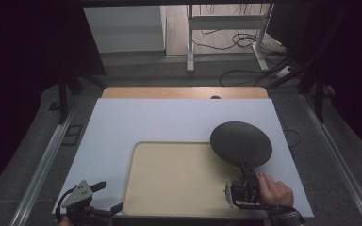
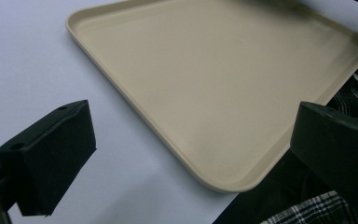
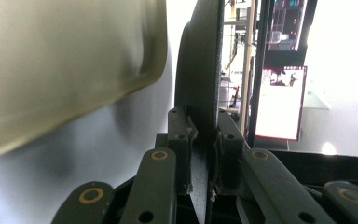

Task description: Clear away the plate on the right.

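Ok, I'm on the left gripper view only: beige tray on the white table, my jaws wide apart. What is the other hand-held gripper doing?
Observer: The right hand-held gripper is shut on the rim of a dark round plate, seen in the high view.
Operator: Is the plate lying flat in the tray?
Observer: I can't tell if it's flat or lifted; in the high view its left edge overlaps the tray's far right corner, while most of it lies over the white table.
Operator: How firm is the grip?
Observer: The right gripper view shows the plate's edge pinched between both jaws, near its rim.
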Demonstrator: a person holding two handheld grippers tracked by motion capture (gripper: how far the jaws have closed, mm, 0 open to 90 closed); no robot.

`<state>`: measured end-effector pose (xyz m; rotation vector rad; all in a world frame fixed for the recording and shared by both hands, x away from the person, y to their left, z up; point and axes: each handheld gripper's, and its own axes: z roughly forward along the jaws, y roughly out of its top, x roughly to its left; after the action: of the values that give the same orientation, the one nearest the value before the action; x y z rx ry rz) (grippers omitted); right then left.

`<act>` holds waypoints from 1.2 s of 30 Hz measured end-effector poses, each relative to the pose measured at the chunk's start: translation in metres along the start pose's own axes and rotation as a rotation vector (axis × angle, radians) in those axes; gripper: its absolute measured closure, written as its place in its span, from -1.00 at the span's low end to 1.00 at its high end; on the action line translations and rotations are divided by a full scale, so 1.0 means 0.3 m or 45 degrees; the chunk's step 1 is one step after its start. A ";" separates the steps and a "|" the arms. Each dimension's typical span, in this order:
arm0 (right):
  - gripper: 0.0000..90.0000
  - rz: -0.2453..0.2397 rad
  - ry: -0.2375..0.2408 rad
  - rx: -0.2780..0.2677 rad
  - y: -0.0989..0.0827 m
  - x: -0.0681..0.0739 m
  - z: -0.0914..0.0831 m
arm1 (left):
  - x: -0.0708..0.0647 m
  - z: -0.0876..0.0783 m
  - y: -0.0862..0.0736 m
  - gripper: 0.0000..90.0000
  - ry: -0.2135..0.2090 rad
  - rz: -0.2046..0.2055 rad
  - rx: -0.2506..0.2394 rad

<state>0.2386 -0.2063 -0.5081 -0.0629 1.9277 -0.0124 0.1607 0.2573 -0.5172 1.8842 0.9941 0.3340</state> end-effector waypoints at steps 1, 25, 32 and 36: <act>0.78 0.010 0.001 -0.062 0.002 0.006 0.005 | 0.000 0.000 0.000 -1.00 -0.001 -0.001 0.000; 0.76 -0.056 -0.046 -0.216 0.106 0.043 -0.111 | -0.001 0.001 0.000 -1.00 0.001 -0.002 0.001; 0.76 -0.074 -0.068 -0.282 0.143 0.053 -0.136 | -0.001 0.001 0.000 -1.00 0.000 -0.001 0.001; 0.76 -0.085 -0.071 -0.324 0.173 0.062 -0.154 | -0.001 0.001 0.000 -1.00 0.000 0.000 0.002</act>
<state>0.1868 -0.1564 -0.5114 -0.2947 1.8613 0.1889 0.1606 0.2570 -0.5173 1.8859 0.9944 0.3333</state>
